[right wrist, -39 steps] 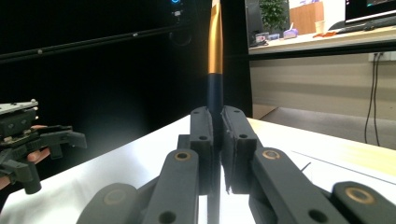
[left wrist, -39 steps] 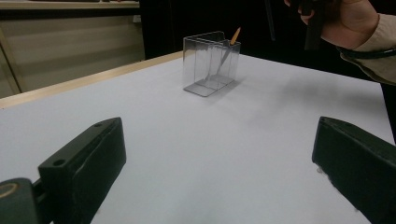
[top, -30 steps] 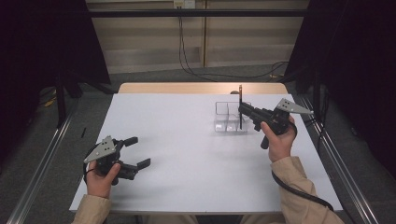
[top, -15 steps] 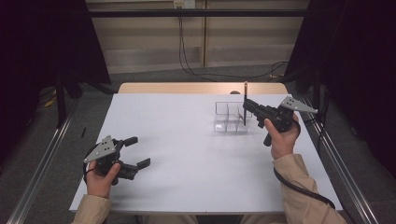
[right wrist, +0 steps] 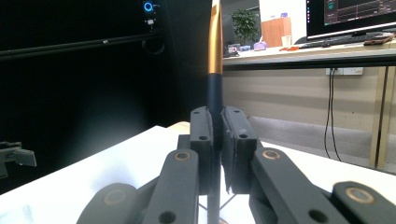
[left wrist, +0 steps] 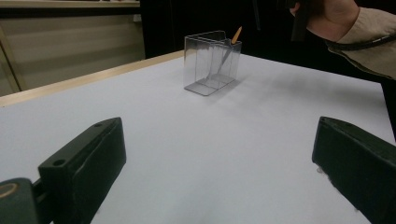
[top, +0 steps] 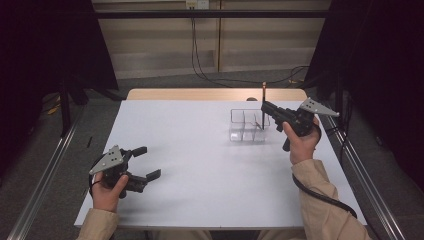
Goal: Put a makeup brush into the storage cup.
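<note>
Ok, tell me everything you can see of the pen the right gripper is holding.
The pen is slim, with a dark lower barrel and a glossy gold-orange upper section; its top end runs out of the right gripper view. It stands upright, clamped between the fingers of the right gripper, directly over the clear compartment box, its lower end reaching down among the box's walls.

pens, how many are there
2: one pen stands upright, clamped in the right gripper over the clear holder; another leans inside that holder. Its walls could hide more.

A clear box [top: 247,125] stands on the table's [top: 200,150] far right part.
</note>
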Available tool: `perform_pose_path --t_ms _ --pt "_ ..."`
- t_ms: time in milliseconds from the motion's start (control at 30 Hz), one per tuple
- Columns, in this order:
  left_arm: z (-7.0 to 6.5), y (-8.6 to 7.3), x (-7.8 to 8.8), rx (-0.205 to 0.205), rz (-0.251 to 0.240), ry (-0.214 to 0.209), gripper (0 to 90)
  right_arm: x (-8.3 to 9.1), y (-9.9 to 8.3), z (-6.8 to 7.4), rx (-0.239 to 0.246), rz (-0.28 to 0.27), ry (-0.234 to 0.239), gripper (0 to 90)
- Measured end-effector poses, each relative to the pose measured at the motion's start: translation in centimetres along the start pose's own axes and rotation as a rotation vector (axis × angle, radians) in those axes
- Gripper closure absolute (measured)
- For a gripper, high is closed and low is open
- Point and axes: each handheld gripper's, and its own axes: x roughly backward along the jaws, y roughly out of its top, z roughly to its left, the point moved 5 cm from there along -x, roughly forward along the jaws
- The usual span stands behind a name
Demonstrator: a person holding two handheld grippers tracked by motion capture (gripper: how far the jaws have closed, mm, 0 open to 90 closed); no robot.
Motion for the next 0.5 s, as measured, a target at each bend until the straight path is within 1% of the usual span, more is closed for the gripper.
perform_pose_path --t_ms 233,500 --pt "0.01 0.03 0.01 -0.002 -0.001 0.000 2.8 -0.47 0.31 -0.38 0.004 -0.004 -0.011 83.9" --pt "-0.04 0.01 -0.09 -0.002 0.001 -0.004 2.8 -0.90 0.77 -0.76 0.026 -0.002 -0.015 83.9"
